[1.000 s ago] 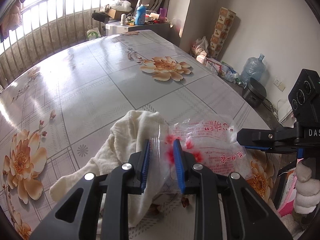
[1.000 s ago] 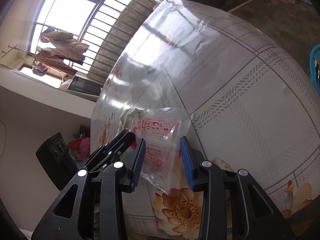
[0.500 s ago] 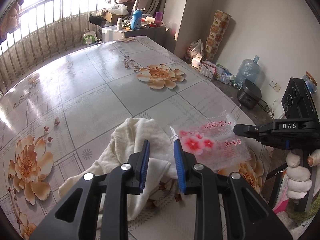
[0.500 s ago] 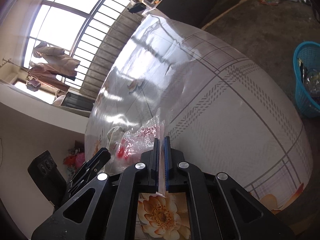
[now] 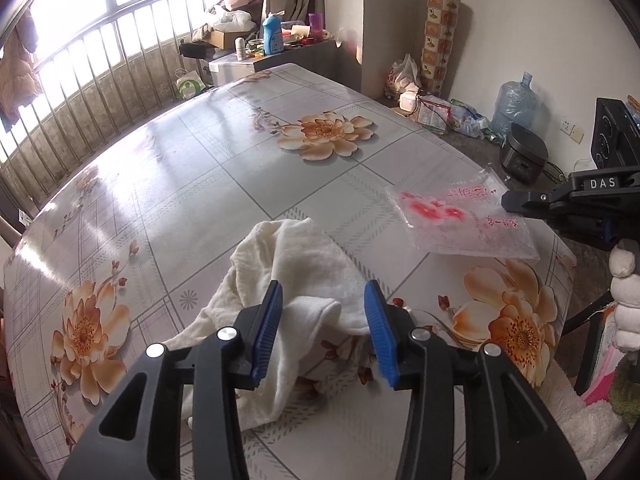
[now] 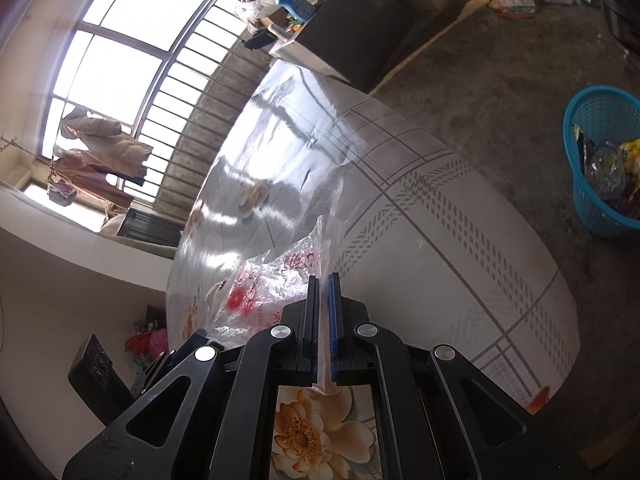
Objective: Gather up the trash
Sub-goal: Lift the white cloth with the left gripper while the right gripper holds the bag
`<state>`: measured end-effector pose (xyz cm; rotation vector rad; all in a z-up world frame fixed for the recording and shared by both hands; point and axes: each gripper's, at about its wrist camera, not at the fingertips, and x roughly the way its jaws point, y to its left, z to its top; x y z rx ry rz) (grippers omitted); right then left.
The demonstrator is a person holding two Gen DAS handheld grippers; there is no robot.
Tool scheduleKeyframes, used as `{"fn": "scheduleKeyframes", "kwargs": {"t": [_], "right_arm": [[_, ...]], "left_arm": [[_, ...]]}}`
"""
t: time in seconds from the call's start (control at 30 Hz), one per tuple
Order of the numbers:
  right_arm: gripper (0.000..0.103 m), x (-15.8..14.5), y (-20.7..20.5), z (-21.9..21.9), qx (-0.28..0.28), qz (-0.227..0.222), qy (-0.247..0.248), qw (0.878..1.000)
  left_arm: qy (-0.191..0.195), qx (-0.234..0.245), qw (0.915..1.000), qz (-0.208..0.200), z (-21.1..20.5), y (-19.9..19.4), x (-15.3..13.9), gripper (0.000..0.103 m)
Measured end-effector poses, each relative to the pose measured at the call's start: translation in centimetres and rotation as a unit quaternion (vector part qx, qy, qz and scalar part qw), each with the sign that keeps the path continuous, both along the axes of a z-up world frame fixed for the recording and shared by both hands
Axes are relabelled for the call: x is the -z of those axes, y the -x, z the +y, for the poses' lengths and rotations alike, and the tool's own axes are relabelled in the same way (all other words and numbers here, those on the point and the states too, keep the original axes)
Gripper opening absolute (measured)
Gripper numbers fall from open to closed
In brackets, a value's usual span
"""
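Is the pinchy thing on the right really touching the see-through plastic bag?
Touching. In the right wrist view the right gripper is shut on the plastic bag, whose edge is squeezed between the two blue pads.

Only thing we can really read is "DAS" in white capitals on the black body of the right claw [image 5: 516, 203], seen from the left wrist camera. The clear crinkly plastic bag with pink flowers [image 5: 460, 220] has red characters printed on it, but they're too blurry for us to read in either view.
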<state>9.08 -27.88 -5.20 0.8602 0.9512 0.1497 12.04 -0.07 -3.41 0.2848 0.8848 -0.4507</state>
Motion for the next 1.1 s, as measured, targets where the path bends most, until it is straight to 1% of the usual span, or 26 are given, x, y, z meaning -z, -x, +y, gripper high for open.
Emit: {"fn": "scheduleKeyframes", "kwargs": {"t": [0.13, 0.27, 0.4, 0.5, 0.57, 0.83, 1.1], "right_arm": [[0.003, -0.1, 0.1, -0.3, -0.001, -0.003, 0.002, 1.000], [0.003, 0.1, 0.0, -0.4, -0.003, -0.002, 0.000, 1.000], [0.003, 0.1, 0.0, -0.5, -0.002, 0.000, -0.001, 1.000], [0.003, 0.2, 0.0, -0.5, -0.001, 0.002, -0.001, 1.000], [0.003, 0.2, 0.0, -0.5, -0.001, 0.003, -0.001, 1.000], [0.003, 0.3, -0.1, -0.3, 0.000, 0.004, -0.001, 1.000], [0.003, 0.3, 0.0, -0.2, -0.001, 0.002, -0.005, 1.000]], "left_arm": [[-0.024, -0.020, 0.9994, -0.015, 0.2, 0.1, 0.2, 0.051], [-0.034, -0.033, 0.9989, -0.002, 0.5, -0.3, 1.3, 0.051], [-0.034, -0.037, 0.9987, -0.007, 0.6, -0.4, 1.4, 0.051], [-0.037, -0.031, 0.9988, -0.011, 0.4, -0.3, 1.4, 0.045], [-0.039, -0.029, 0.9987, -0.013, 0.3, -0.2, 1.5, 0.038], [-0.048, -0.033, 0.9981, -0.021, 0.2, -0.1, 1.2, 0.023], [-0.048, -0.036, 0.9978, -0.027, 0.5, -0.1, 1.1, 0.016]]}}
